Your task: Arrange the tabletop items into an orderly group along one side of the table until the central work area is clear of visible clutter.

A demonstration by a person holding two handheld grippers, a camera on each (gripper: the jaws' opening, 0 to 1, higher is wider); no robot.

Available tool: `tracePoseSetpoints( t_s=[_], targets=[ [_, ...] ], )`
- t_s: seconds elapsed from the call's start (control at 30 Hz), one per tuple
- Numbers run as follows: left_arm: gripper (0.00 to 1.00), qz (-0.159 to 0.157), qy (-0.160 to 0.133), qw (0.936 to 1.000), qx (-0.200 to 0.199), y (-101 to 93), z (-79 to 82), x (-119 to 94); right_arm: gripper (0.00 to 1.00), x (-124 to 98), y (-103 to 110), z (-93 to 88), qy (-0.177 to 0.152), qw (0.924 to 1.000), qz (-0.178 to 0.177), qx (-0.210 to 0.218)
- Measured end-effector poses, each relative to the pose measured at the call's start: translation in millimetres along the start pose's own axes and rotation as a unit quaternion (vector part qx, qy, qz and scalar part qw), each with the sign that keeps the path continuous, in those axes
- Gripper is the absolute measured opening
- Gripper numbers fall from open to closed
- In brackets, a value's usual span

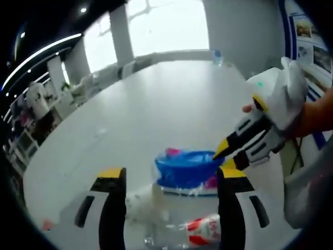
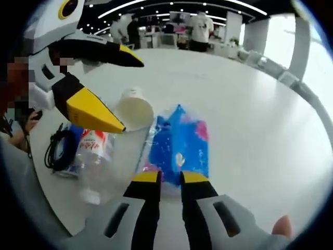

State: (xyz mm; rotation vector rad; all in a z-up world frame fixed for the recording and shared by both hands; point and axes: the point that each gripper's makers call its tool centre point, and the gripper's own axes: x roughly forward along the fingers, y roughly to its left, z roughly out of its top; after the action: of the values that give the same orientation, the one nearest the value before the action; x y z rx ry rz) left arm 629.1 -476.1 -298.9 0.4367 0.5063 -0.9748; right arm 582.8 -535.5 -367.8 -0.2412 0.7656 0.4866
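Note:
A blue plastic package point(image 1: 184, 167) point(image 2: 177, 138) with pink spots lies on the white table point(image 1: 171, 99) point(image 2: 250, 104). My right gripper point(image 2: 169, 179) point(image 1: 222, 156) is shut on the package's edge. Beside the package a white paper cup point(image 2: 132, 110) point(image 1: 144, 202) lies on its side. A clear plastic bottle point(image 2: 93, 153) point(image 1: 202, 233) with a red label lies next to the cup. My left gripper point(image 1: 170, 179) point(image 2: 132, 96) hangs wide open just above the cup and bottle, with nothing held between its fingers.
A coiled black cable point(image 2: 56, 148) rests on a blue flat item near the table edge, by the bottle. A small bottle point(image 1: 217, 56) stands at the far end of the table. Chairs line the far edge, and people stand in the background.

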Motion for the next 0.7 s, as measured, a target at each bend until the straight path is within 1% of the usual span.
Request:
tracePoseSetpoints(
  t_s=[0.03,0.07,0.2,0.3,0.47,0.6,0.7],
  targets=[
    [0.67,-0.002,0.003,1.0,0.001,0.0,-1.5,2,0.09,0,0,-0.2,0.001,1.0,0.001,0.001],
    [0.66,-0.004,0.006,1.0,0.0,0.1,-2.5,4,0.03,-1,0,-1.0,0.001,1.0,0.004,0.0],
    [0.66,-0.012,0.017,0.9998,0.0,2.7,-7.2,16,0.03,-2,-3,-3.2,0.001,1.0,0.005,-0.001],
    [0.64,-0.02,0.026,0.9995,0.003,5.4,-10.4,25,0.02,-2,-5,-4.8,0.0,1.0,0.006,0.002],
    [0.54,-0.034,0.038,0.9986,-0.01,9.6,-17.9,39,0.02,-3,-8,-6.4,-0.002,1.0,0.006,0.001],
    [0.5,-0.043,0.041,0.9978,-0.029,12.3,-22.5,48,0.02,-3,-12,-7.2,-0.004,1.0,0.004,0.004],
    [0.46,-0.049,0.043,0.9974,-0.033,12.1,-24.9,53,0.02,-4,-13,-8.0,-0.005,1.0,0.004,0.006]
  ],
)
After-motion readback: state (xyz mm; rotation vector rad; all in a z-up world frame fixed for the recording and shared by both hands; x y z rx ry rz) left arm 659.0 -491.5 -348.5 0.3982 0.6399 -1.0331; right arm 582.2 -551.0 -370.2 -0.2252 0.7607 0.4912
